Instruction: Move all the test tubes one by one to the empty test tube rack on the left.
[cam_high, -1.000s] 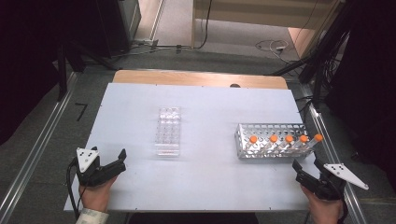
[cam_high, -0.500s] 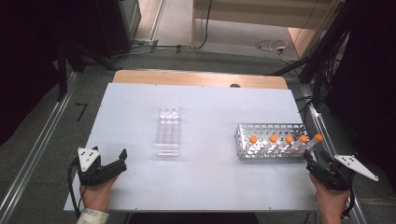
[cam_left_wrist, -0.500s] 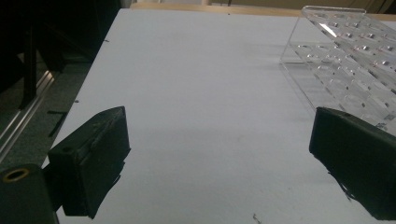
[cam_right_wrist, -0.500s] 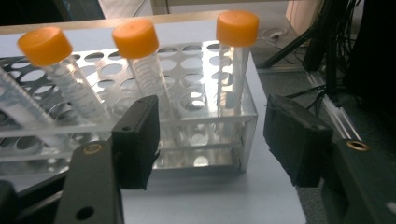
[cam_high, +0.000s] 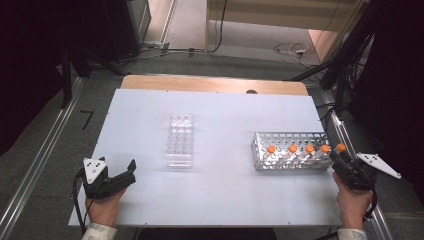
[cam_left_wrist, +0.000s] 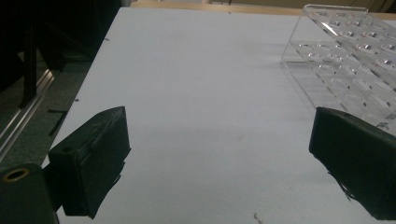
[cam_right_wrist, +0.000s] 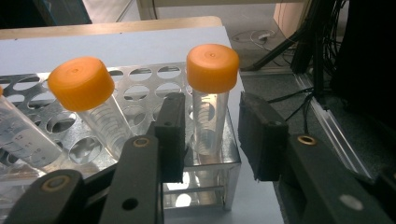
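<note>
Looked like a lab or test bench I was working at: a white table (cam_high: 215, 115) carried a metal tube rack (cam_high: 292, 142) with orange-capped sample tubes (cam_right_wrist: 211, 100) and a clear plastic well rack (cam_high: 180, 140). Aluminium rails (cam_high: 35, 170) framed the table, cables (cam_high: 295, 49) ran across the grey floor, and dark equipment stood around.

We see a white table top (cam_high: 225, 115) with a strip of bare wood (cam_high: 215, 84) along its far edge, and aluminium rails (cam_high: 35, 170) running down both of its sides. Around it the floor (cam_high: 125, 70) is grey carpet, giving way farther back to a paler, brightly lit patch (cam_high: 260, 40). Black cables (cam_high: 345, 65) trail across the floor at the right, and dark furniture (cam_high: 60, 35) fills the shadowed left corner.
</note>
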